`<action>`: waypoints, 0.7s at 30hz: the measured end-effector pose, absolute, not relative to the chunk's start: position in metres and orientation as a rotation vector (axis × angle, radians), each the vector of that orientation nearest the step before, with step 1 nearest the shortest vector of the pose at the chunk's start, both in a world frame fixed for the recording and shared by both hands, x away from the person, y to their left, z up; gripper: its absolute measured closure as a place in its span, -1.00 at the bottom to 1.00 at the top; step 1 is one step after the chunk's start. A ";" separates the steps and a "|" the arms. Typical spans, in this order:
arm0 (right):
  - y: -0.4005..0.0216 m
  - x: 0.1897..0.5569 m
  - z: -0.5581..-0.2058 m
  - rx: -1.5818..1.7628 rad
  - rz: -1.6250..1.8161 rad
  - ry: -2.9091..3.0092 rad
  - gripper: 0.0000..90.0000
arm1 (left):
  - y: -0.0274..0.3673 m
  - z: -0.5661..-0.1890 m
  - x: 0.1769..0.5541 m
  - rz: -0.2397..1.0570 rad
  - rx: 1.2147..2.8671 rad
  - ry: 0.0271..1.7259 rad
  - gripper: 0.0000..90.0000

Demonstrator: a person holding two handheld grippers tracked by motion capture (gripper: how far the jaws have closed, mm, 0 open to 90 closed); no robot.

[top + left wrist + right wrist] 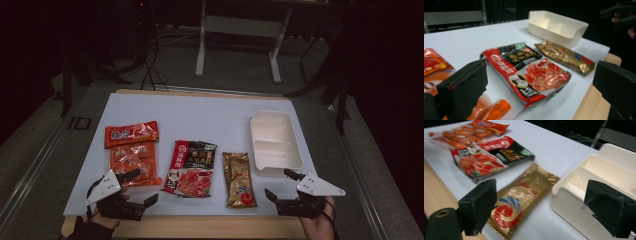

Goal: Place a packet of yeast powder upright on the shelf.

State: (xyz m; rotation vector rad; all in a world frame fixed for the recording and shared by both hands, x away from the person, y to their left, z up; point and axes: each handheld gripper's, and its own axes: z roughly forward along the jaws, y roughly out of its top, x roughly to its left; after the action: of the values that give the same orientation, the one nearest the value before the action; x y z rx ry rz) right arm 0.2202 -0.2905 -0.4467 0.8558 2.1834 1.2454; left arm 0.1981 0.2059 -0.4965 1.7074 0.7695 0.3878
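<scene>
Gold pack (239,180) lies flat on bench (200,115), just left of white tray (276,142). Long way runs front to back, swirl end twd person. Red pack (191,168) beside it. L gripper (139,187) & R gripper (283,184): jaws wide, holding nothing.

Your right tool (536,207) has its two black jaws wide apart with nothing in them. Between them lies the gold packet (520,200) on the table (549,147), touching the white tray (604,172). Farther off lie the red and black packet (489,157) and the orange packets (471,132).
</scene>
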 end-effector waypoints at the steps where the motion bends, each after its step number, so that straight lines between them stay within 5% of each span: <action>1: -0.292 0.220 -0.446 0.882 1.233 2.190 -0.75 | 0.205 -0.497 0.198 0.368 1.704 0.760 -1.00; 21: -0.285 0.217 -0.422 0.888 1.341 2.166 -0.74 | 0.199 -0.495 0.198 0.371 1.683 0.736 -1.00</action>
State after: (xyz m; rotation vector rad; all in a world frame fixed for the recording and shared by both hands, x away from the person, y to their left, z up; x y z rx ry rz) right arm 0.2173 -0.2854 -0.4225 0.8876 2.1661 1.3409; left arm 0.1977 0.1992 -0.4952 1.6827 0.7355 0.3712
